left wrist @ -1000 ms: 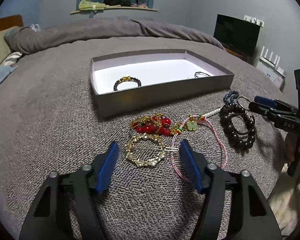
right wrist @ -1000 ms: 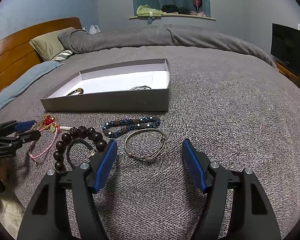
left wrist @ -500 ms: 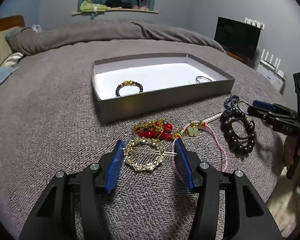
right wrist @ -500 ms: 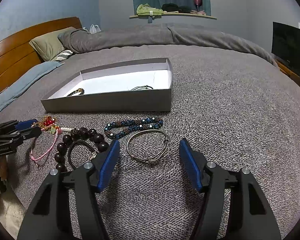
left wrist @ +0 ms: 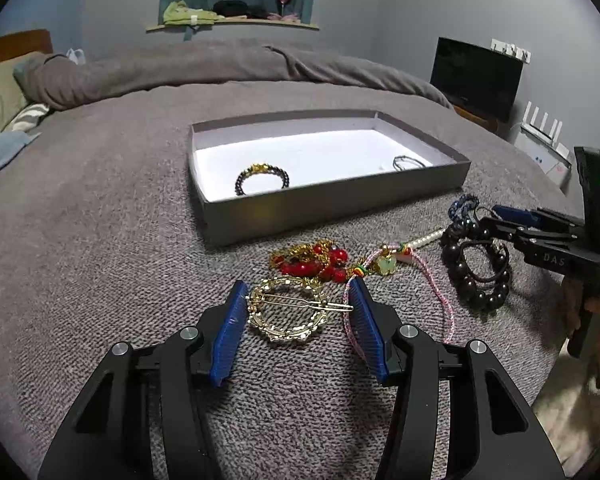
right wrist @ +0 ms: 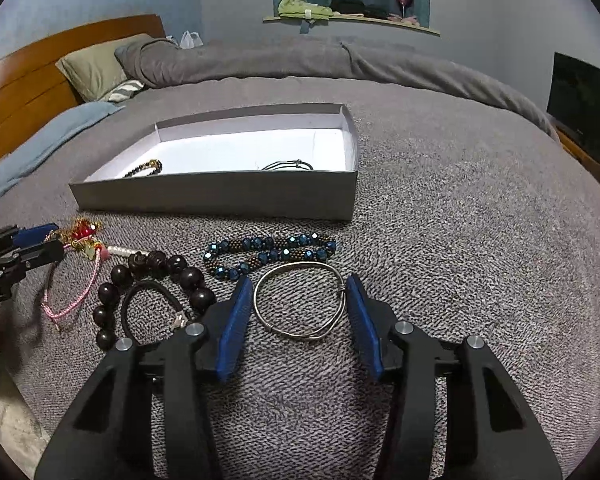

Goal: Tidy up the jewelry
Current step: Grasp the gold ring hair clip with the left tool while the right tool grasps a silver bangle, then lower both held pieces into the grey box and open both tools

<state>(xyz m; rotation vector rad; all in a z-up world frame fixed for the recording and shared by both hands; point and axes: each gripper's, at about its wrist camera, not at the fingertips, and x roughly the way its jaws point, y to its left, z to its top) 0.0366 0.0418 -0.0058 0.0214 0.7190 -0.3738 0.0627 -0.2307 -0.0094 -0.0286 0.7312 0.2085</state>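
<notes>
Gold ring-shaped hair clip point(left wrist: 286, 310) lies flat on the grey blanket point(left wrist: 100, 240), directly between the blue pads of the left gripper point(left wrist: 296, 300); jaws apart, both pads right at the clip's rim, contact not confirmed. Silver wire bangle point(right wrist: 300, 300) lies likewise between the pads of the right gripper point(right wrist: 300, 296), jaws apart, pads close beside it. Just beyond: blue bead bracelet point(right wrist: 270, 250), dark wooden bead bracelet point(right wrist: 156, 280), pink cord point(left wrist: 436, 292), red bead cluster point(left wrist: 312, 260). Further off, the grey box point(left wrist: 332, 200) holds a dark-and-gold bead bracelet point(left wrist: 262, 178) and a thin ring-shaped piece point(left wrist: 408, 162).
</notes>
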